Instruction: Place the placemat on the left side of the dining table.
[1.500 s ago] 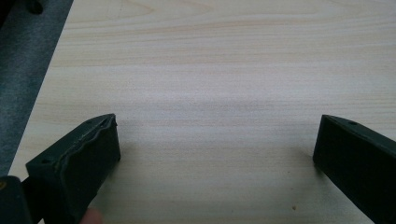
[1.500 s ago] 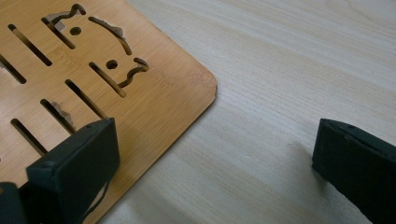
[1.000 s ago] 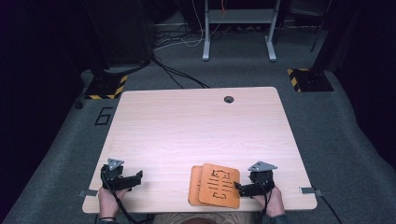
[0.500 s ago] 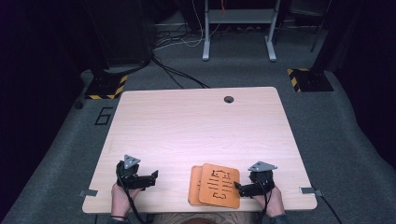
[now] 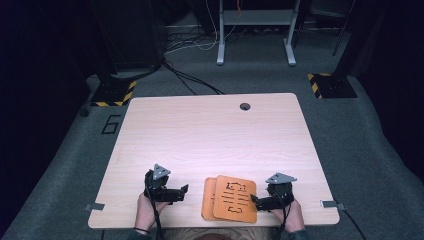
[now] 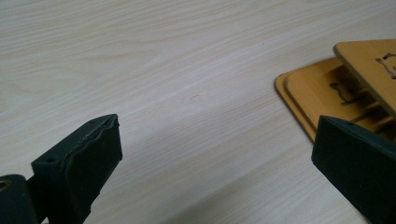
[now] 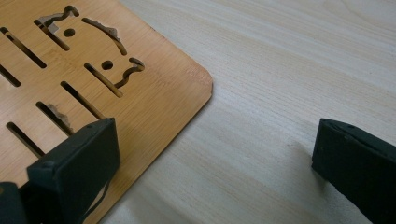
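Observation:
Two orange-brown wooden boards with cut-out slots lie stacked near the table's front edge, the top board (image 5: 235, 198) shifted right over the lower board (image 5: 208, 198). My left gripper (image 5: 184, 191) rests open on the table just left of the stack, jaws pointing toward it; in the left gripper view the lower board (image 6: 317, 91) and the top board (image 6: 373, 65) lie ahead at right. My right gripper (image 5: 253, 201) stands open at the stack's right edge, nothing held. In the right gripper view the top board (image 7: 93, 70) lies partly between the jaws.
The light wooden table (image 5: 210, 135) has a round cable hole (image 5: 244, 106) near its far edge. Grey carpet surrounds it, with a metal stand (image 5: 255, 30) and hazard-striped bases (image 5: 330, 85) beyond.
My left gripper has slid right along the front of the table toward the stacked boards. The right gripper and the boards have stayed put.

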Available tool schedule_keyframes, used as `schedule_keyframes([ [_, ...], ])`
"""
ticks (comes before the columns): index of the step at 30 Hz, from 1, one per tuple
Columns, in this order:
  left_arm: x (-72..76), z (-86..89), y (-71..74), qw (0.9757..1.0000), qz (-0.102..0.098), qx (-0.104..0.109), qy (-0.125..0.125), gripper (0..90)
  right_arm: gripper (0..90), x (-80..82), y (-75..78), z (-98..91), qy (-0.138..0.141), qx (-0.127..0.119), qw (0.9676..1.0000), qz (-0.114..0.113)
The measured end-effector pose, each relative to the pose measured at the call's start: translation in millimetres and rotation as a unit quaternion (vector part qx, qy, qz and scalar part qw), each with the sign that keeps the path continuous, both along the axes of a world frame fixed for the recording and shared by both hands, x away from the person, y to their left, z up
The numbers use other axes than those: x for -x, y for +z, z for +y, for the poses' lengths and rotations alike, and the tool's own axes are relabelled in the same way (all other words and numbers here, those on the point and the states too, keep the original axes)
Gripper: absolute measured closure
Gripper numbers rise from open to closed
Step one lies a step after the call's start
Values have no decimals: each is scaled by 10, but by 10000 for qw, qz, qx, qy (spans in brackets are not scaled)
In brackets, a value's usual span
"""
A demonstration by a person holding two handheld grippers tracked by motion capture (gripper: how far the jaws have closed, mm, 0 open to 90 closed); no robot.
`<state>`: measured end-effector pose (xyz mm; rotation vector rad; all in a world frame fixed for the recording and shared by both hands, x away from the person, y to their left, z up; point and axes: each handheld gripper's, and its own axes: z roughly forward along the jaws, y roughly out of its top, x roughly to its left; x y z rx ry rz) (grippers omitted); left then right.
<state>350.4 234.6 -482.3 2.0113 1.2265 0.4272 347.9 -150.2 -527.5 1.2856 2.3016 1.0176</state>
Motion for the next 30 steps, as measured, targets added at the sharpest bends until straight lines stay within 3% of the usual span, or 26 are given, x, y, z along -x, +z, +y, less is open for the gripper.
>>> schedule_keyframes([
  [9,-53,-268,-6,9991,97,57,-405,20,1,-2,-1,3,-13,-5,10000,-5],
  [14,-80,-429,-1,9975,162,101,-679,24,1,-3,-1,2,-15,6,10000,-13],
  [30,-120,-837,-117,9912,466,125,-1230,29,1,-2,-2,3,-28,4,10000,-16],
])
